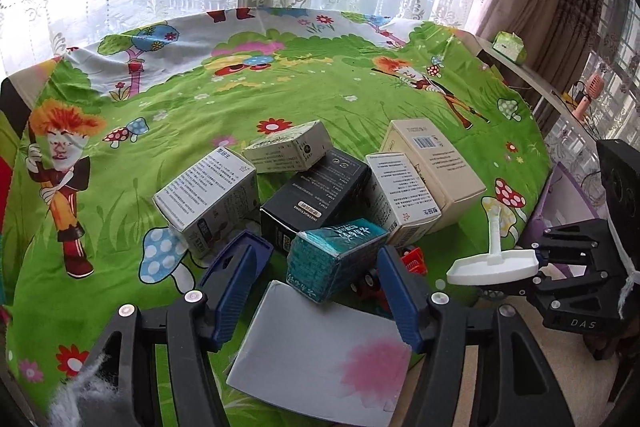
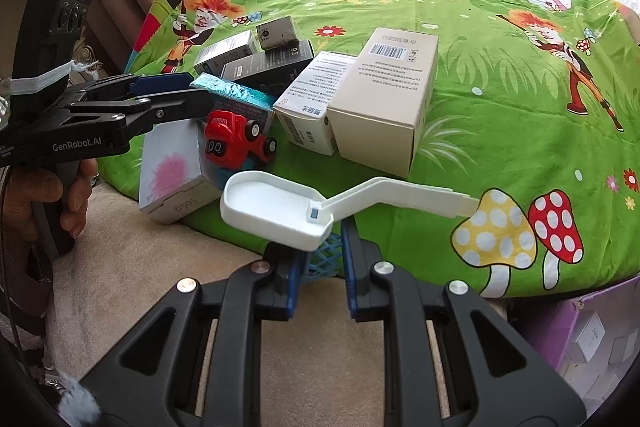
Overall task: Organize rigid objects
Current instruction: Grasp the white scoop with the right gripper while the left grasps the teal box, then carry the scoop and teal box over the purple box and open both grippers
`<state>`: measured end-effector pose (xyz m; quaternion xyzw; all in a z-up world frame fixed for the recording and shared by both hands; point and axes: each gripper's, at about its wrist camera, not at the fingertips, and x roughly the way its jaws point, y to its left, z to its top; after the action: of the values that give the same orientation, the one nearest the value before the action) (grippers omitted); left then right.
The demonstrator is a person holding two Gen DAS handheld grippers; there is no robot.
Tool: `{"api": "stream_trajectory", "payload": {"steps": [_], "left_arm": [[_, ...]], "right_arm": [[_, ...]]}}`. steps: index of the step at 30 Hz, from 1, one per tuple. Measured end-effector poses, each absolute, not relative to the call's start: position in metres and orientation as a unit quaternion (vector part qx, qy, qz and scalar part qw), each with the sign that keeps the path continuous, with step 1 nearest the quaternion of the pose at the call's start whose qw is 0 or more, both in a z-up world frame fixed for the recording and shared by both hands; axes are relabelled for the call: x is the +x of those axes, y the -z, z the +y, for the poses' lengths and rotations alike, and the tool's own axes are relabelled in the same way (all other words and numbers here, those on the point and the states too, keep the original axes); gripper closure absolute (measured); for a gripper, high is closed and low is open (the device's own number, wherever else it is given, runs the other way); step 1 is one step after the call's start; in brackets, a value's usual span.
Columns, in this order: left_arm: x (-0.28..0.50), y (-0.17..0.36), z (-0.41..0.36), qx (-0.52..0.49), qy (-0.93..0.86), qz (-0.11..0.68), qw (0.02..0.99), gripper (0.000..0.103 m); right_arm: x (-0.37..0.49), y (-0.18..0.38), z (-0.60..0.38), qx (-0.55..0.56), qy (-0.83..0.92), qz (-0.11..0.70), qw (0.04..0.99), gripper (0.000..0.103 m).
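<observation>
Several small cartons lie clustered on a cartoon-print cloth: a white box [image 1: 208, 195], a black box [image 1: 316, 195], a teal box [image 1: 336, 259], a white box [image 1: 400, 199], a beige box [image 1: 436, 167] and a grey box with a pink flower [image 1: 320, 355]. A red toy car [image 2: 236, 139] sits beside the teal box. My left gripper [image 1: 316, 255] is open, its fingers on either side of the teal box. My right gripper [image 2: 324, 239] is shut on a white plastic scoop [image 2: 280, 207], held near the table's near edge; it also shows in the left wrist view [image 1: 536, 267].
The table's cloth [image 1: 320, 87] reaches back to a curtained window. A purple bin [image 2: 592, 331] holding white boxes stands low at the right. A beige cushion [image 2: 160, 267] lies below the table's front edge. A green tissue pack [image 1: 508, 45] sits on a side shelf.
</observation>
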<state>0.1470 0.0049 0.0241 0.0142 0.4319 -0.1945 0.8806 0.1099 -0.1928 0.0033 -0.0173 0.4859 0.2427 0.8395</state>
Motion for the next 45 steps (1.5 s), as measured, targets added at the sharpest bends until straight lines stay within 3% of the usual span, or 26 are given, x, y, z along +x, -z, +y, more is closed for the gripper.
{"api": "stream_trajectory", "payload": {"steps": [6, 10, 17, 31, 45], "left_arm": [[0.153, -0.025, 0.003, 0.029, 0.222, 0.428, 0.876, 0.046], [0.158, -0.025, 0.004, 0.021, 0.240, 0.436, 0.867, 0.065], [0.155, -0.026, 0.009, -0.010, 0.247, 0.437, 0.865, 0.067], [0.114, -0.069, 0.015, -0.108, 0.193, 0.357, 0.907, 0.067], [0.077, -0.082, -0.098, -0.157, 0.269, 0.356, 0.881, 0.067]], "right_arm": [[0.111, -0.001, -0.193, -0.018, -0.242, 0.492, 0.836, 0.081], [0.111, 0.000, -0.193, -0.019, -0.241, 0.493, 0.836, 0.081], [0.110, -0.001, -0.194, -0.018, -0.238, 0.490, 0.838, 0.081], [0.098, -0.015, -0.209, -0.001, -0.229, 0.469, 0.853, 0.081], [0.065, -0.035, -0.297, 0.041, -0.168, 0.449, 0.877, 0.081]]}}
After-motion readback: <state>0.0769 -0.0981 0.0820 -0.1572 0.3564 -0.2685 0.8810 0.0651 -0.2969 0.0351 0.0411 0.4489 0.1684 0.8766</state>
